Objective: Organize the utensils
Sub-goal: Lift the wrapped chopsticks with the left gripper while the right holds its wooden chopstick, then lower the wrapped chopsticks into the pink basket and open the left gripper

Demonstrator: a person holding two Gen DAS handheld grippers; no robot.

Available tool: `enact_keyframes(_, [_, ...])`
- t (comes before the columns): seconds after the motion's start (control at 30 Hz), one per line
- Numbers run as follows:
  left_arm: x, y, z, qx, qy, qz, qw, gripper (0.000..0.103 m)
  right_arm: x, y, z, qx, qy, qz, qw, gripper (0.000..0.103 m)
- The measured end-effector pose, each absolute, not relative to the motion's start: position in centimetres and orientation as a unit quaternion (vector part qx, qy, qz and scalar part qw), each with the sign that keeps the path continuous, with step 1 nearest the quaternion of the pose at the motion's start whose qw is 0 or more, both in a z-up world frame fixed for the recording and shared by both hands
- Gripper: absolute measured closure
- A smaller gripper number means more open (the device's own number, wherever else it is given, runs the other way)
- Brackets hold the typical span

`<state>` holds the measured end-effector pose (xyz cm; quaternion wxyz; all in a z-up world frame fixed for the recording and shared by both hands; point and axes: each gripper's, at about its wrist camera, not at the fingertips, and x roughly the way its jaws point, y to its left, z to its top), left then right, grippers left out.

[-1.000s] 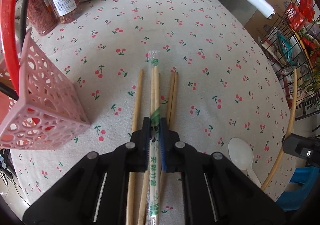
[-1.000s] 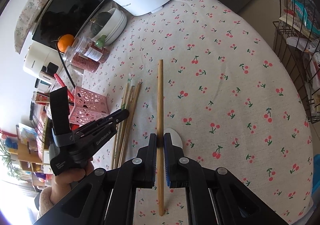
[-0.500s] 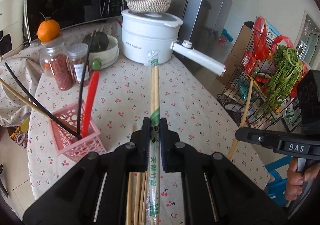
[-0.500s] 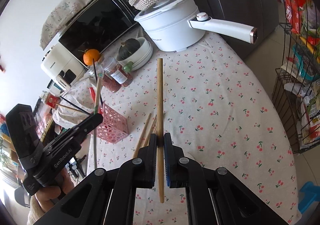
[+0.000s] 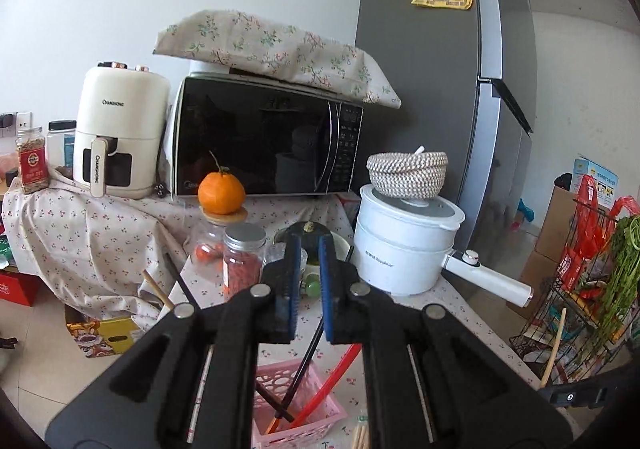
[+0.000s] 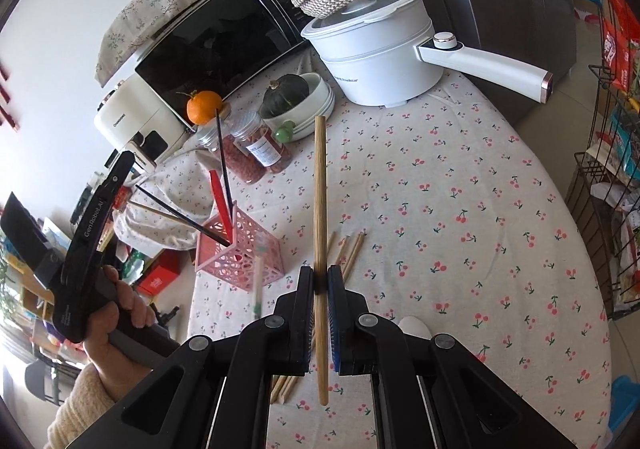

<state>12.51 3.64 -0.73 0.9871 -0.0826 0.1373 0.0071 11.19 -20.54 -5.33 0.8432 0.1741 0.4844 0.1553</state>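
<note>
My left gripper [image 5: 306,269] is open and empty, raised above the pink lattice utensil holder [image 5: 298,415], which holds black chopsticks and a red utensil. In the right wrist view a wrapped chopstick pair [image 6: 258,283] is blurred in mid-air beside the holder [image 6: 240,253], below the left gripper [image 6: 120,169]. My right gripper [image 6: 320,279] is shut on a single wooden chopstick [image 6: 320,209] and holds it upright above the table. Several bare wooden chopsticks [image 6: 350,251] lie on the cherry-print tablecloth [image 6: 460,209]. A white spoon [image 6: 414,327] lies behind my right fingers.
A white electric pot [image 6: 376,49] with a long handle, spice jars [image 6: 260,149], a bowl with a squash [image 6: 296,97] and an orange [image 5: 221,193] stand at the table's back, by a microwave [image 5: 260,137]. A wire rack [image 6: 608,169] stands right of the table.
My left gripper has tilted up over the pink holder and opened, letting go of the wrapped chopsticks, which are dropping. My right gripper has lifted with its chopstick.
</note>
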Motion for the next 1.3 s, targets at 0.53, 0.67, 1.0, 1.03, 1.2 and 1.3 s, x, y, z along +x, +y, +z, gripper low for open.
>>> enact_keyframes(0.53, [11.2, -1.3, -11.4, 0.010, 0.549, -0.117, 0.828, 0.087, 12.3, -21.3, -7.4, 0.182, 0.519, 0.150, 0.821, 0.096])
enact_keyframes(0.67, [12.6, -1.9, -13.7, 0.021, 0.578, -0.104, 0.809, 0.087, 12.1, -21.3, -7.4, 0.182, 0.520, 0.151, 0.820, 0.096])
enact_keyframes(1.0, [14.4, -4.0, -16.7, 0.046, 0.621, -0.094, 0.777, 0.087, 12.1, -22.0, -7.9, 0.184, 0.526, 0.148, 0.817, 0.096])
enact_keyframes(1.03, [14.4, -4.2, -16.8, 0.057, 0.621, -0.094, 0.776, 0.087, 12.2, -22.0, -7.9, 0.183, 0.527, 0.148, 0.817, 0.096])
enact_keyframes(1.2, [14.3, -5.0, -16.3, 0.080, 0.626, -0.095, 0.770, 0.093, 12.2, -21.5, -7.9, 0.177, 0.528, 0.149, 0.817, 0.096])
enact_keyframes(1.3, [13.6, -5.7, -14.1, 0.090, 0.595, -0.101, 0.792, 0.093, 12.0, -21.2, -7.6, 0.174, 0.523, 0.148, 0.821, 0.096])
